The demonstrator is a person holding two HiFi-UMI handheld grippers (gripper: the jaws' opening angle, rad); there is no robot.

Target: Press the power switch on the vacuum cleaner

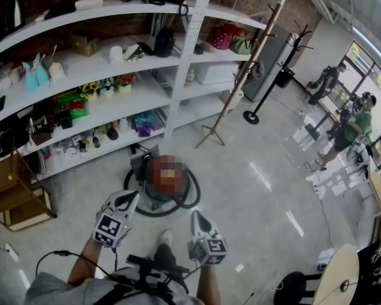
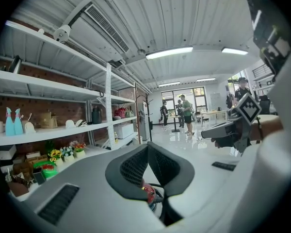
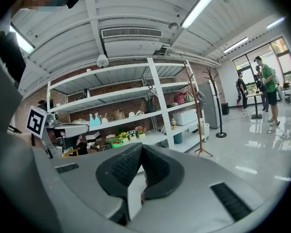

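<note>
A red canister vacuum cleaner [image 1: 143,167] stands on the floor in front of the shelves, with its black hose [image 1: 192,197] looped around it. A mosaic patch hides most of its top. In the head view my left gripper [image 1: 128,198] hovers just short of its near left side. My right gripper [image 1: 195,217] is held a little nearer to me, off its right side. Both grippers are shut and hold nothing. In the left gripper view a bit of the red vacuum body [image 2: 148,193] shows through the gap below the closed left gripper tips [image 2: 148,147]. The right gripper tips [image 3: 141,147] also meet.
White shelving [image 1: 146,84] full of small items lines the wall behind the vacuum. A wooden coat stand [image 1: 241,75] leans at its right end. A wooden crate [image 1: 16,199] sits at left, and a round table [image 1: 340,275] at bottom right. Several people [image 1: 352,129] stand far right.
</note>
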